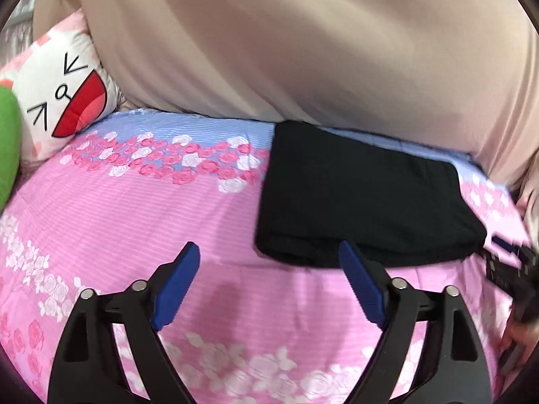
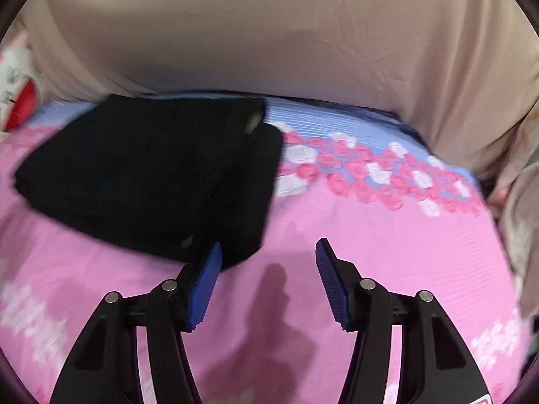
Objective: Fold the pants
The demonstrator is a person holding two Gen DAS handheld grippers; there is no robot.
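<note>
The folded black pants (image 1: 363, 198) lie on the bed (image 1: 134, 222), just beyond both grippers' spread, empty fingers (image 1: 178, 286): left gripper (image 1: 269, 252), right gripper (image 2: 269, 252).

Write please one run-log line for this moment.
pants: black, folded, lying on floral bedsheet | left gripper: open, empty | right gripper: open, empty | both at near edge of pants
</note>
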